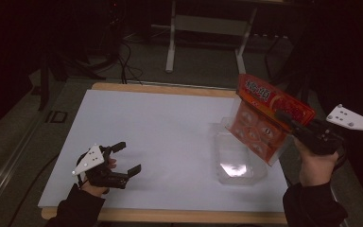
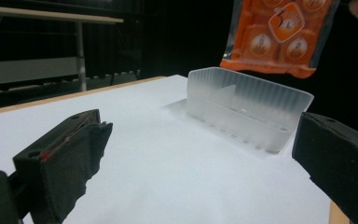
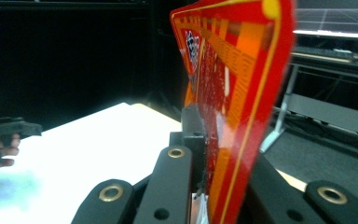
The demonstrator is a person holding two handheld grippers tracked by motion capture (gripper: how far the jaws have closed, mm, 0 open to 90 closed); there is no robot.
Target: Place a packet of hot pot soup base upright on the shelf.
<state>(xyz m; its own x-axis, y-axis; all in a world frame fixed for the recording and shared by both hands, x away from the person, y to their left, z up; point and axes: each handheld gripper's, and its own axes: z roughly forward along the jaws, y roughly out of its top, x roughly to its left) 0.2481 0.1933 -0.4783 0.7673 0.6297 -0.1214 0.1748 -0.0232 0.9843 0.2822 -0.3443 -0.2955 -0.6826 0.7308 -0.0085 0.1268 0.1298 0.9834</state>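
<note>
An orange-red snack packet [image 1: 264,118] hangs tilted in the air over a clear plastic tray [image 1: 238,156] at the right of the white table. My right gripper [image 1: 288,120] is shut on the packet's right edge, and the packet [image 3: 235,93] rises edge-on between its jaws. My left gripper [image 1: 128,158] rests low near the table's front left corner, open with nothing in it. Its two black pads [image 2: 70,158] stand wide apart, and beyond them are the ribbed clear tray [image 2: 249,109] and the packet [image 2: 279,35] above it.
The white tabletop [image 1: 156,132] has a wooden rim. Behind it stand a table frame [image 1: 208,28] and cables on a dark floor. The person's left hand and gripper [image 3: 2,140] lie far off in the right gripper view.
</note>
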